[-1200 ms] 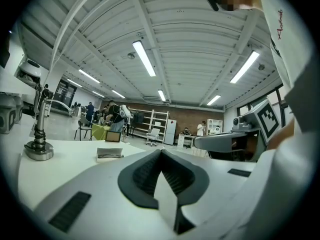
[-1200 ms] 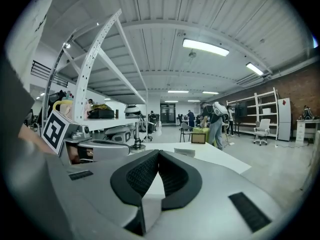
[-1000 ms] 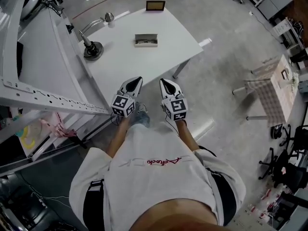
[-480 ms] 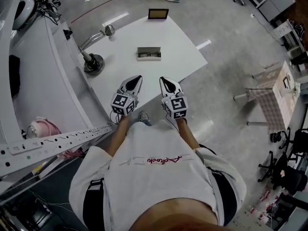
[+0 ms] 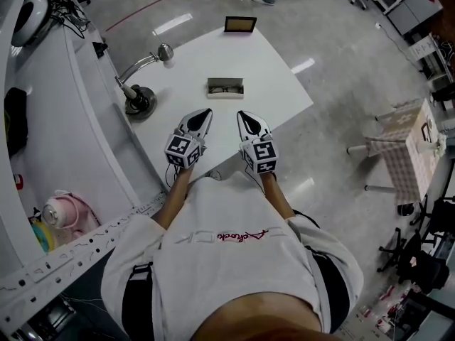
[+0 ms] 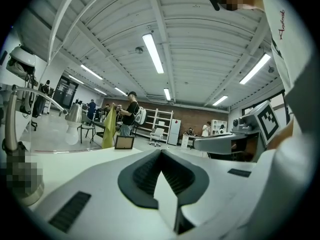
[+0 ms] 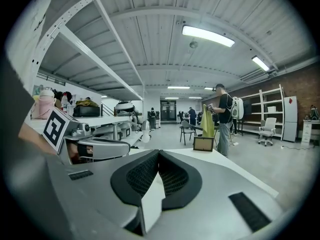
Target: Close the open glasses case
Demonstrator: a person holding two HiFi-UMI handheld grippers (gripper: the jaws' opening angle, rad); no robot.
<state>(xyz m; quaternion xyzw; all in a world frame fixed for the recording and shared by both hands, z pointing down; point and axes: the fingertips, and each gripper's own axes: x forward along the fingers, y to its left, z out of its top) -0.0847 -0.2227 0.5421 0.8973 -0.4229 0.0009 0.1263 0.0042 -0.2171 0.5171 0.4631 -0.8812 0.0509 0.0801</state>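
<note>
Red script lettering across the person's white shirt (image 5: 240,237), upside down in the head view; the letters cannot be read with confidence. The same lettering shows at the left gripper view's edge, also illegible. Black-and-white square code markers on the cubes of the left gripper (image 5: 203,114) and right gripper (image 5: 242,114).

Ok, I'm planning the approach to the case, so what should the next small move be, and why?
Probably carry the left gripper and right gripper forward across the table toward the glasses case. It lies open mid-table, and both grippers, jaws together and empty, hover over the near edge, short of it and apart from it.
</note>
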